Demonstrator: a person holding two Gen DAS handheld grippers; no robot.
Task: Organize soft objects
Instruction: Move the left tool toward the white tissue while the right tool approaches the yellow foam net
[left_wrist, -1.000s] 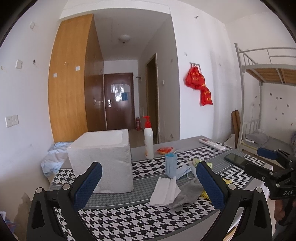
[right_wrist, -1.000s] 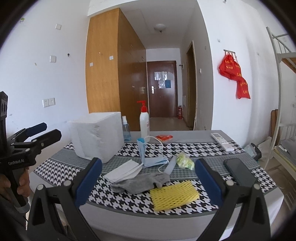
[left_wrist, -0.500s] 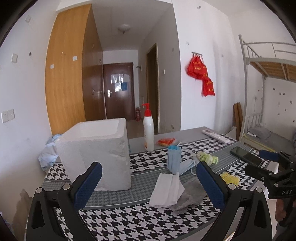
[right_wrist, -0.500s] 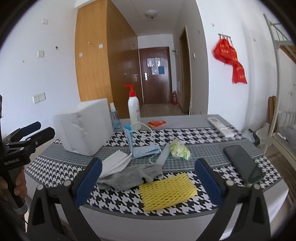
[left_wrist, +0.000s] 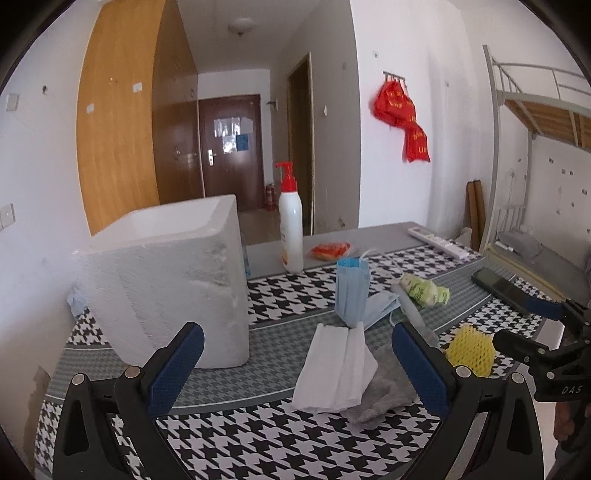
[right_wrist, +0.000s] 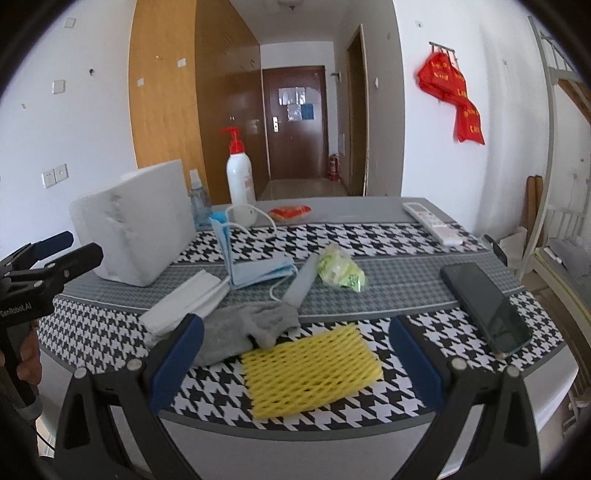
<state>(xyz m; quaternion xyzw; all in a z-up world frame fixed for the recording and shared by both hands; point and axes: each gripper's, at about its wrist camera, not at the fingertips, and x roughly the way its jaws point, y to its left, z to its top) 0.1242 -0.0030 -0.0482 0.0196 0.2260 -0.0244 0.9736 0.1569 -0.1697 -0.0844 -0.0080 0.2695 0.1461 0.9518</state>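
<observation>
A desk (right_wrist: 369, 229) with a black-and-white houndstooth cover (right_wrist: 461, 325) carries several hard items. A white pump bottle (right_wrist: 240, 177) with a red pump stands at the far edge; a small clear spray bottle (right_wrist: 198, 203) stands just beside it, next to the box. A white remote control (right_wrist: 432, 221) lies at the far right. A dark phone (right_wrist: 484, 306) lies face up near the right front edge. An orange-red packet (right_wrist: 290, 212) lies on the bare grey strip behind. Red bags (right_wrist: 452, 92) hang from wall hooks. A wooden wardrobe (right_wrist: 162, 92) lines the left wall; a brown door (right_wrist: 295, 122) closes the corridor, a fire extinguisher (right_wrist: 333, 168) beside it. A metal bunk bed (left_wrist: 535, 110) stands at right.
</observation>
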